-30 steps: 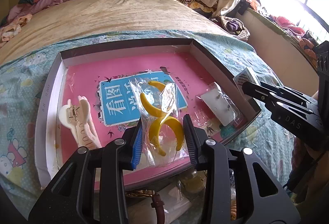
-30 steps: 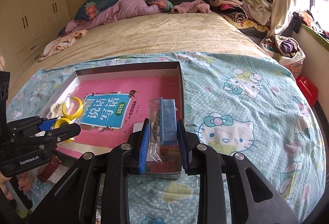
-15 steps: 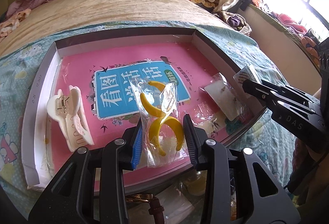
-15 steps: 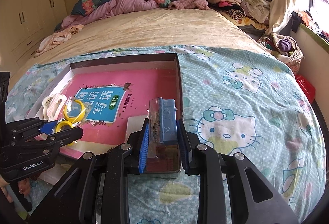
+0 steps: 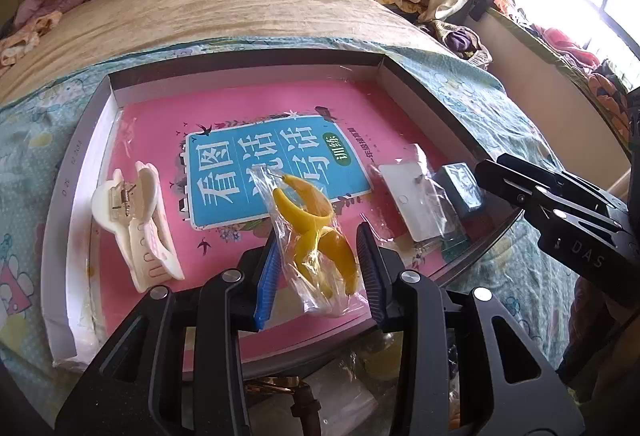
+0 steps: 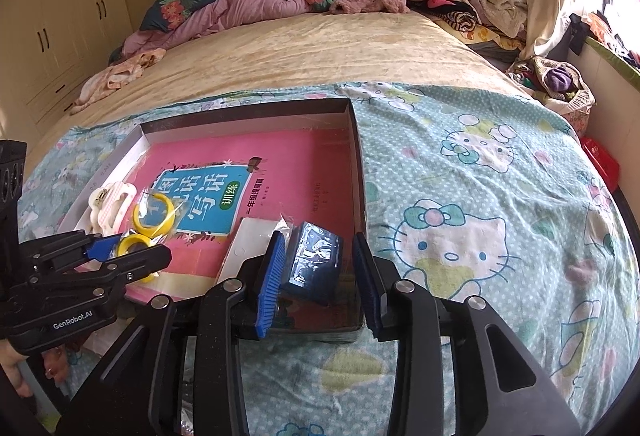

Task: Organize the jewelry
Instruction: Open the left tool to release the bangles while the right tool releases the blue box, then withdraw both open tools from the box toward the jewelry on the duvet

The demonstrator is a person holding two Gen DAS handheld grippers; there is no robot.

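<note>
Lying ahead of both tongs, the shallow box (image 5: 82, 156) holds a pink book (image 5: 248, 124). Right gripper (image 6: 320, 272), jaws just opened, straddles a freed blue packet (image 6: 314, 262). Left gripper (image 5: 316, 268) pinches the bagged yellow earrings (image 5: 310, 224).

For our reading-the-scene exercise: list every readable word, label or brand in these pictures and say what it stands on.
"DAS": right gripper body.
"GenRobot.AI": left gripper body.
"看图说话写话": blue panel of the pink book.
"训练": green oval on the same panel.
Small print beside the panel and on the box rim: too small to read.
</note>
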